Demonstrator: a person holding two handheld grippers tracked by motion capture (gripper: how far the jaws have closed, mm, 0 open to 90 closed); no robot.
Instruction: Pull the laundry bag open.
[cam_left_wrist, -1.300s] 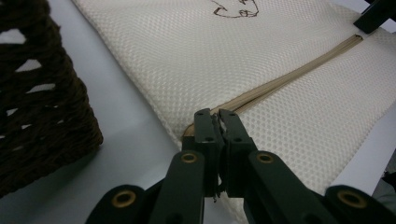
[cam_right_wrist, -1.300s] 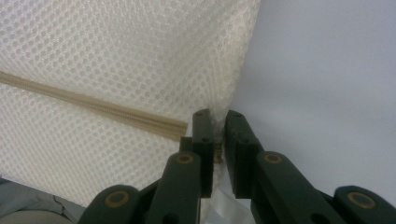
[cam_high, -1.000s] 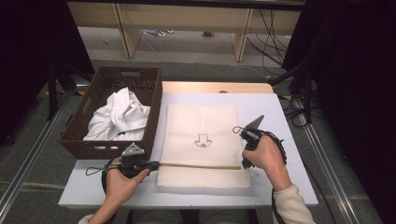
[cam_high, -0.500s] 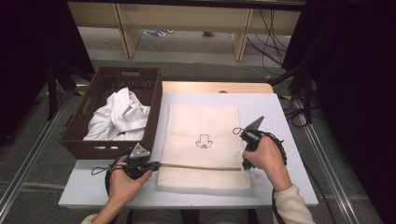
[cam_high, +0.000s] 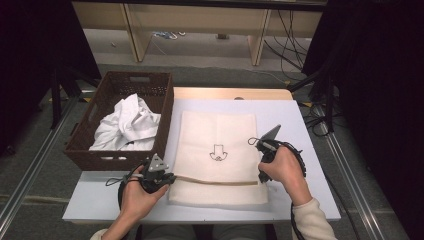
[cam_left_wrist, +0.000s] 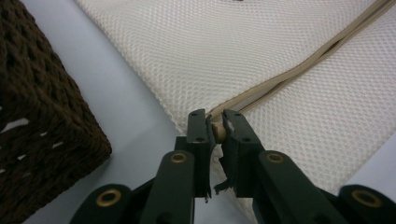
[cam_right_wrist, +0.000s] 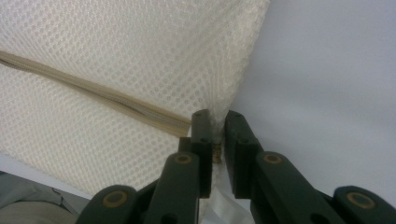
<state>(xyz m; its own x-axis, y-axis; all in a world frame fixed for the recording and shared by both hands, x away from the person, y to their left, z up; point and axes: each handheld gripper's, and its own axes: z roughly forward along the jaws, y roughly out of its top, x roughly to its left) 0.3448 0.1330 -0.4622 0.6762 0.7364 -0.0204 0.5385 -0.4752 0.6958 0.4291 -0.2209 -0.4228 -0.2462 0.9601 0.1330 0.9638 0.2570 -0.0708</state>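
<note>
A cream mesh bag (cam_high: 215, 135) lies flat on the white table (cam_high: 310, 200), with a tan zipper (cam_high: 215, 181) running across near its front edge. My left gripper (cam_high: 169, 178) is at the zipper's left end. Its jaws have just been opening, and the tan zipper pull (cam_left_wrist: 218, 132) still sits loosely between them in the left gripper view (cam_left_wrist: 215, 116). My right gripper (cam_high: 260, 178) is shut on the bag's right edge by the zipper's other end. There the mesh (cam_right_wrist: 140, 56) is pinched between its jaws (cam_right_wrist: 214, 117).
A dark woven basket (cam_high: 100, 160) stands left of the bag, close to my left gripper, with crumpled white cloth (cam_high: 125, 127) in it. The table's front edge runs just behind both hands. A wooden strip borders the far edge.
My left gripper has shifted a little to the right, up against the bag's left edge. The right hand and the bag have kept still.
</note>
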